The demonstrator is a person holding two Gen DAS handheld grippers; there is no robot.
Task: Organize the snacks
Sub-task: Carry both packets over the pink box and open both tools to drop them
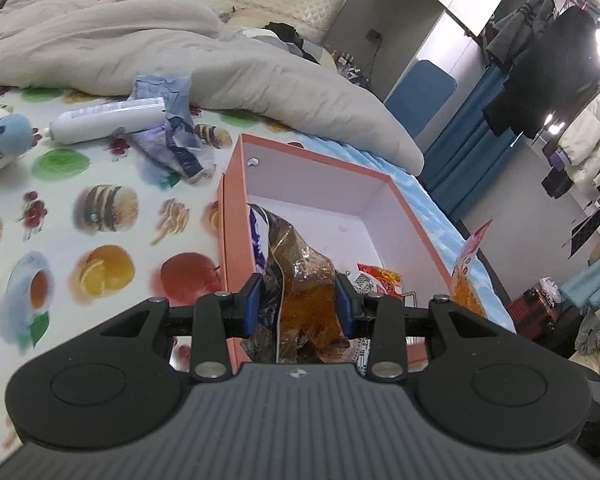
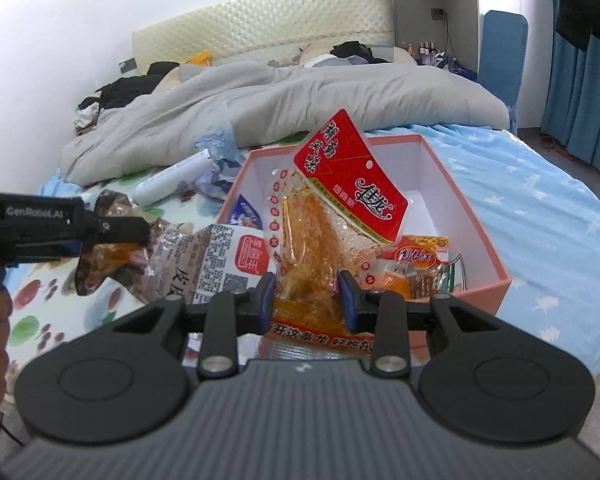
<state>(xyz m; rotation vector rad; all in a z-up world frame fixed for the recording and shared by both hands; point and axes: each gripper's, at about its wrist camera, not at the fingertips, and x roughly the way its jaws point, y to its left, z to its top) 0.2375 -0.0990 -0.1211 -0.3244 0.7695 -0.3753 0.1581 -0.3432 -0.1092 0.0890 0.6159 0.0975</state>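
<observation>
Both grippers hold snack bags over the pink box (image 1: 380,184): left gripper (image 1: 299,302) clamps a brown packet (image 1: 304,280), right gripper (image 2: 307,300) clamps a red-topped packet (image 2: 340,200). More snacks (image 2: 420,260) lie inside the box.

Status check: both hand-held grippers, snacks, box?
Left hand-held gripper shut on brown snack bag. Right hand-held gripper shut on red-topped snack bag. Both above pink box. Nothing blocking.

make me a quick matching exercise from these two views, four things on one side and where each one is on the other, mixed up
Things:
1. red-topped snack packet
2. brown clear snack bag
3. white tube
4. pink box

Places:
a. lying on the fruit-print sheet beside the grey duvet
b. between the left gripper's pads
c. open on the bed, snacks inside
d. between the right gripper's pads

Pairs: 1-d, 2-b, 3-a, 4-c
</observation>
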